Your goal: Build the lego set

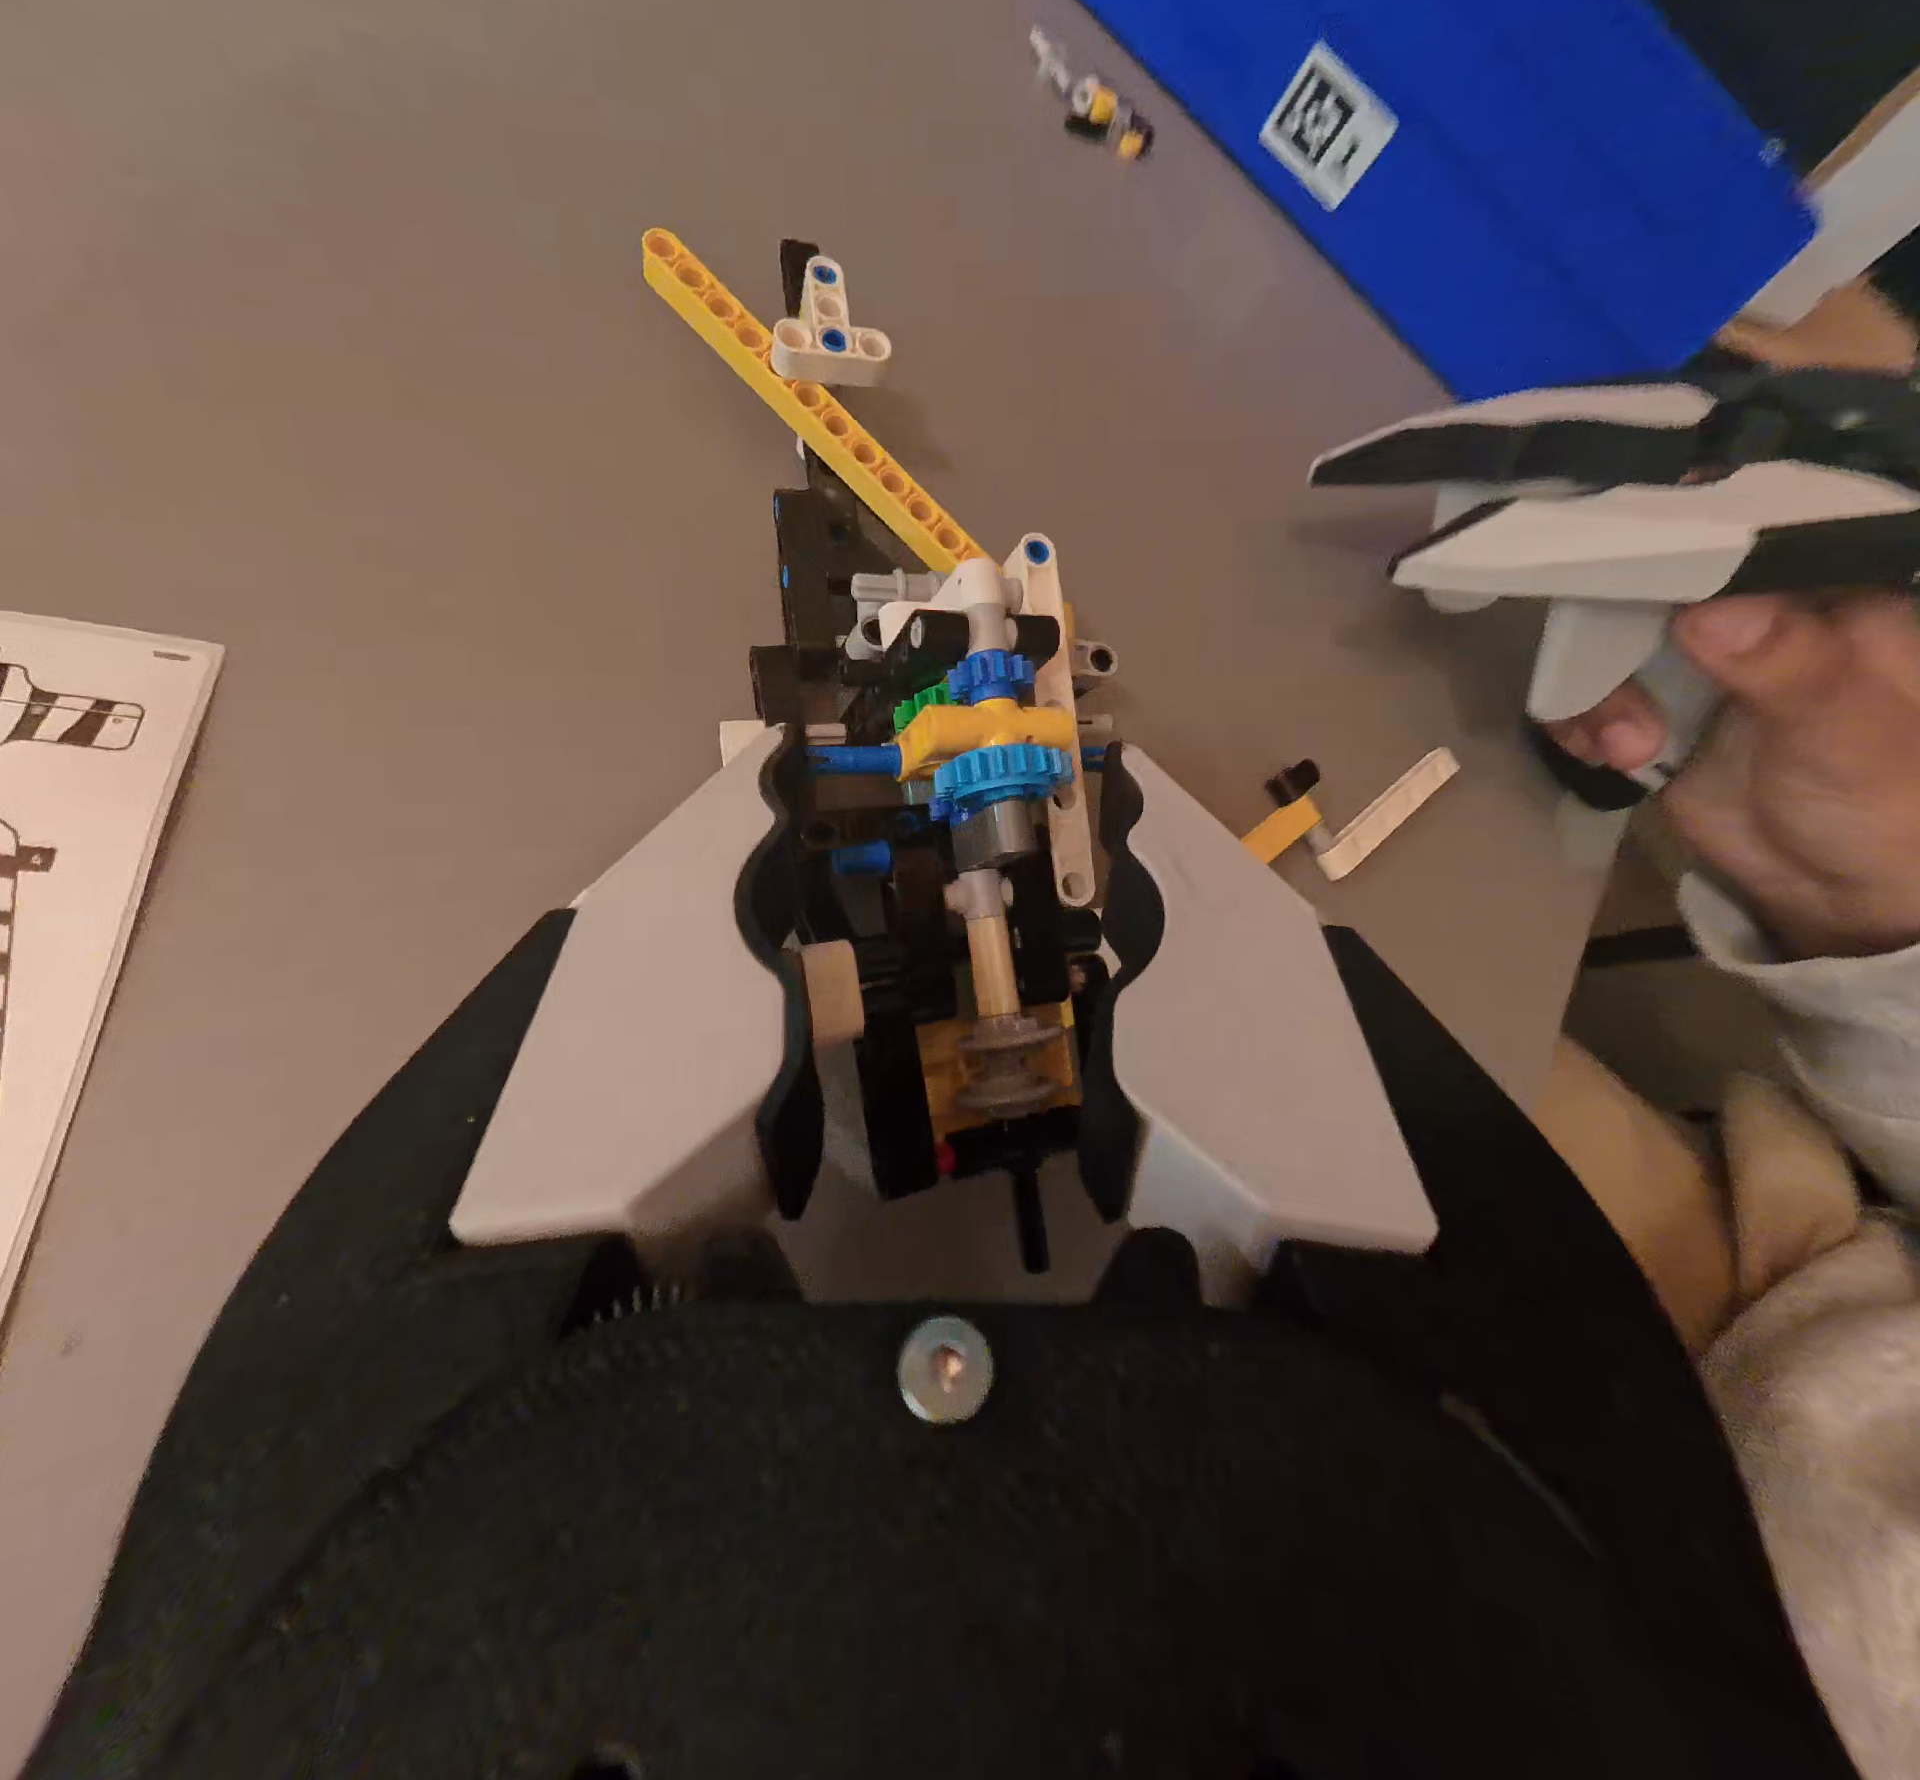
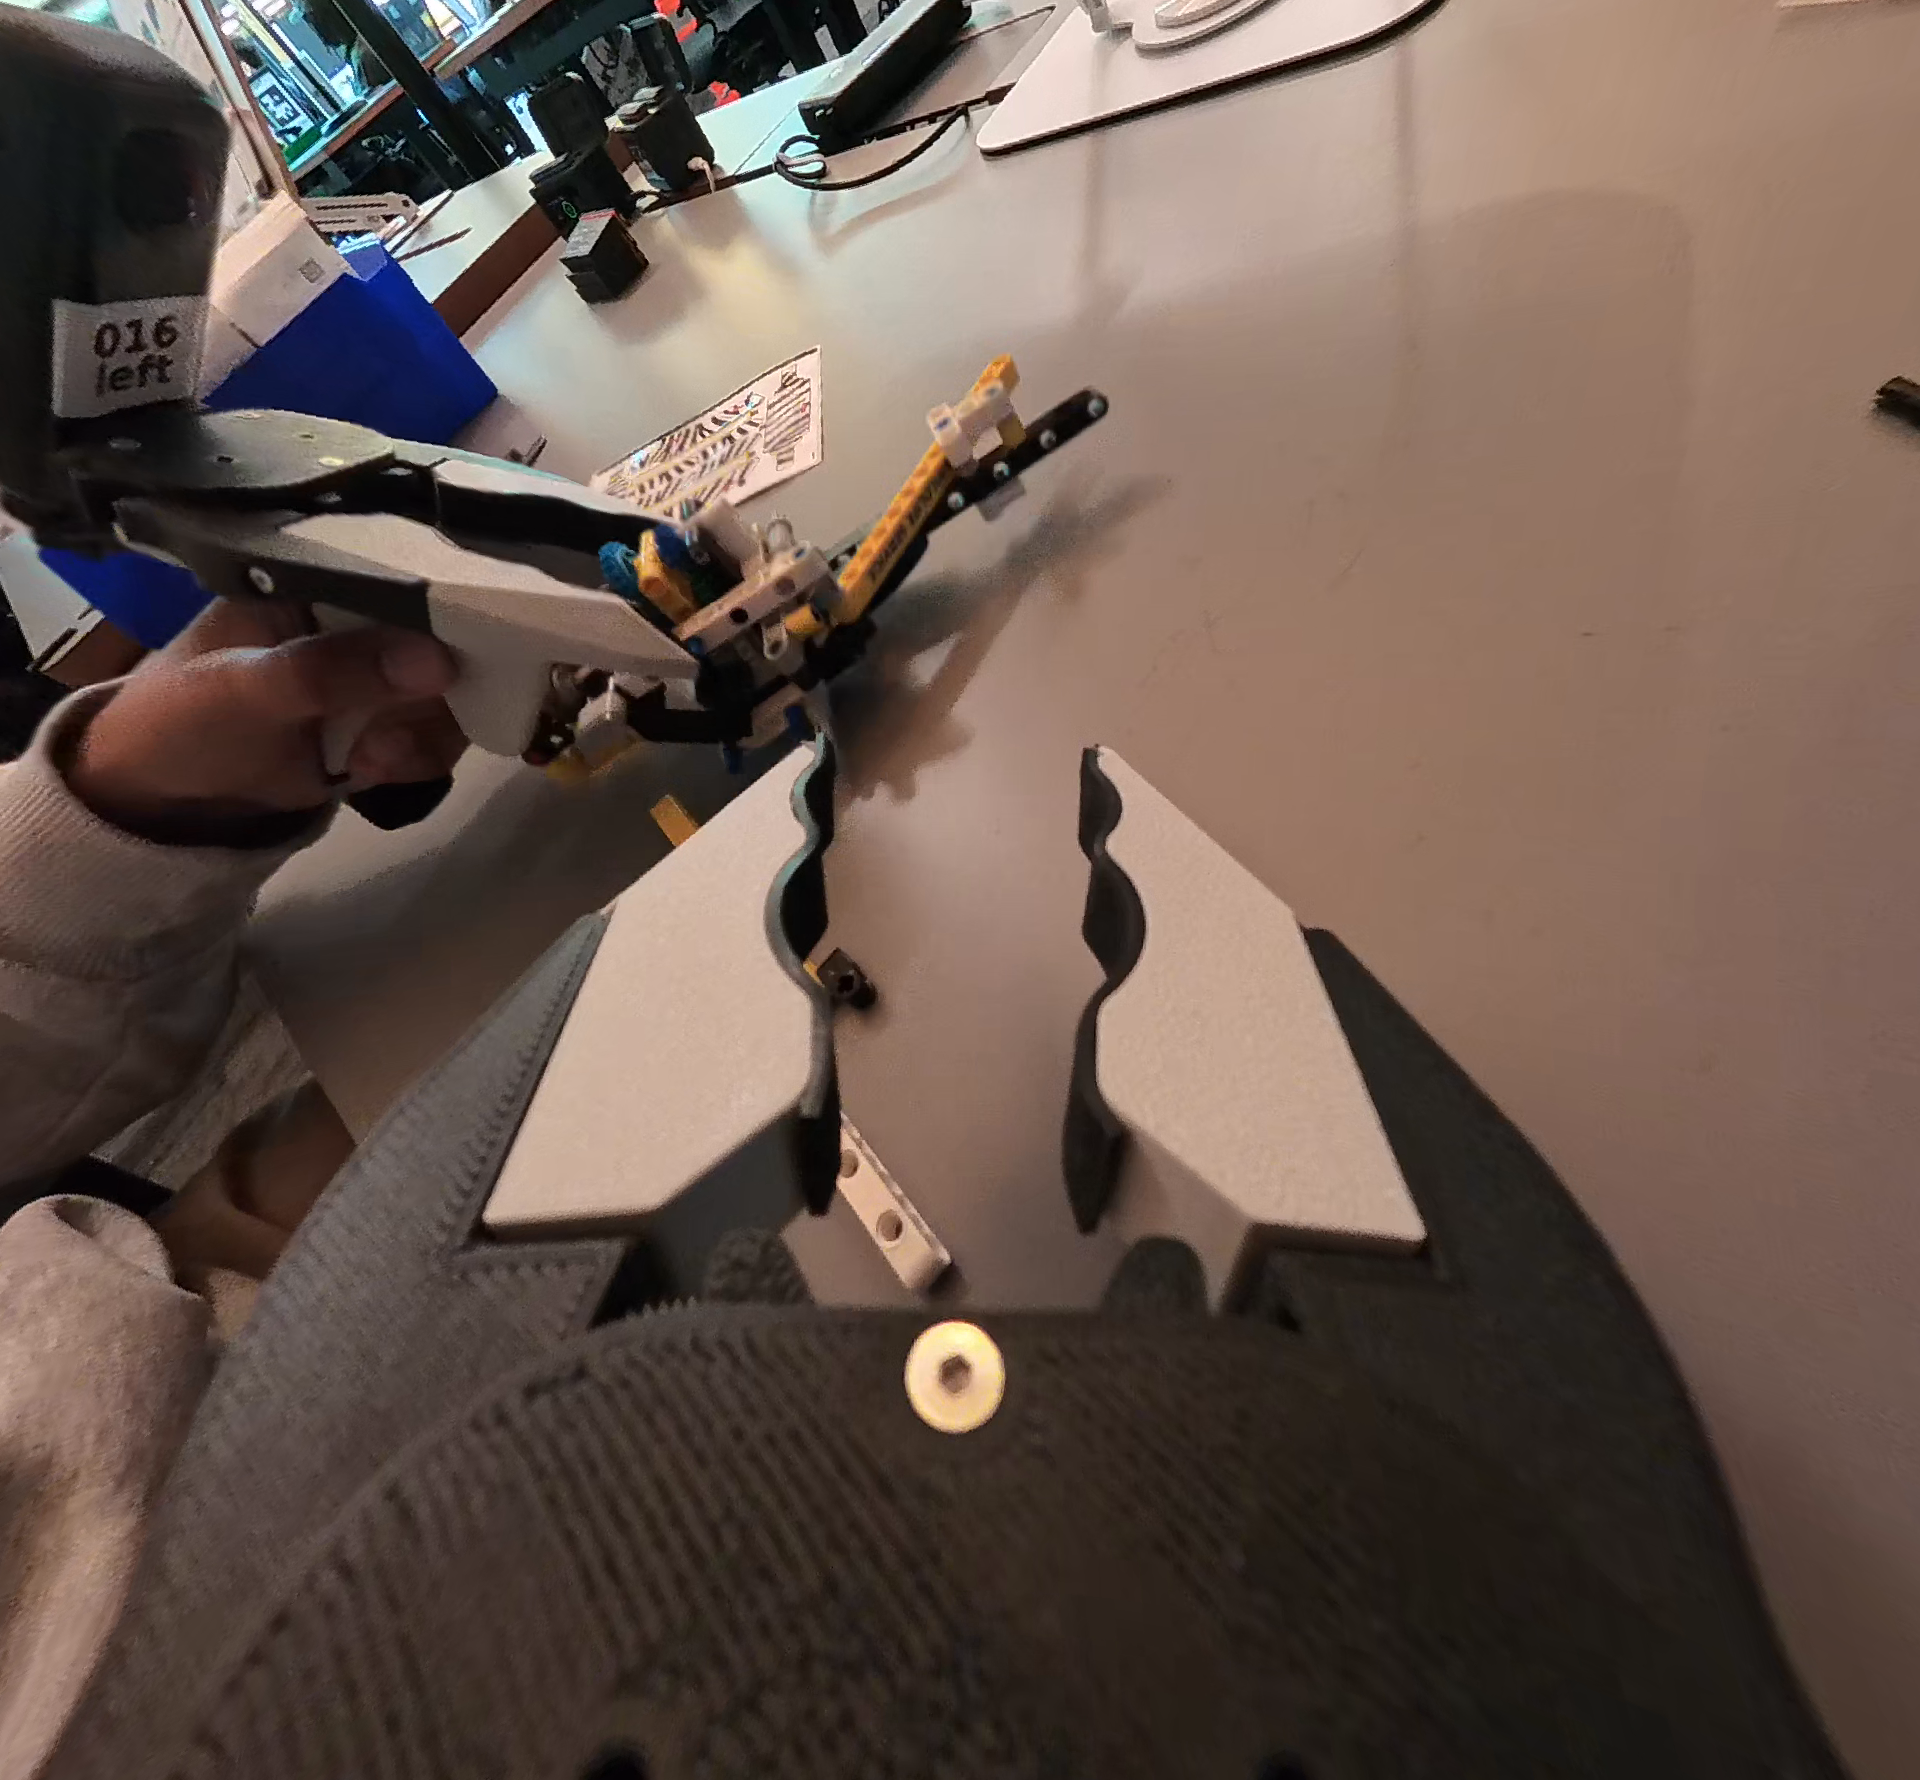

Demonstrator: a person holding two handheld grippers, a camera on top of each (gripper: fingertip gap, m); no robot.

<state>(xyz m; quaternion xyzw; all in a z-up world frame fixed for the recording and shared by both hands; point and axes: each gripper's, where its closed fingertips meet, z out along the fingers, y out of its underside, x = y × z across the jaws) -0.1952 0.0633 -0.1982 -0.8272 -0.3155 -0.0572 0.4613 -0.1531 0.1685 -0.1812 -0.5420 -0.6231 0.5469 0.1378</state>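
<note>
Grey tabletop (image 1: 364, 328) lies under everything. The left gripper (image 1: 940, 785) is clamped on the lego model (image 1: 935, 795), its 2 fingers pressed against the model's sides, holding it just above the table. From the model a long yellow beam (image 1: 810, 400) reaches forward with a white T-piece (image 1: 831, 333) pinned near its far end, beside a black beam (image 2: 1029, 447). Blue gears (image 1: 997, 764) and a tan axle (image 1: 992, 961) sit between the fingers.

The right gripper (image 2: 956, 774) hovers over the table just right of the model with its jaws apart and nothing between them. Under it lie a small black pin (image 2: 847, 982) and a white beam (image 2: 894, 1221); in the left wrist view that white beam (image 1: 1382, 811) lies beside a short yellow piece (image 1: 1283, 826) tipped with black. A hand (image 1: 1787, 795) grips the right gripper's handle, and another hand (image 2: 249, 722) grips the left one.

A sticker sheet (image 2: 727, 457) lies beyond the model, and printed paper (image 1: 73, 857) sits at the left edge. A blue box (image 1: 1403, 99) stands at the back, with a few small loose parts (image 1: 1101, 104) just beside it. Another small black part (image 2: 1896, 395) lies far right.
</note>
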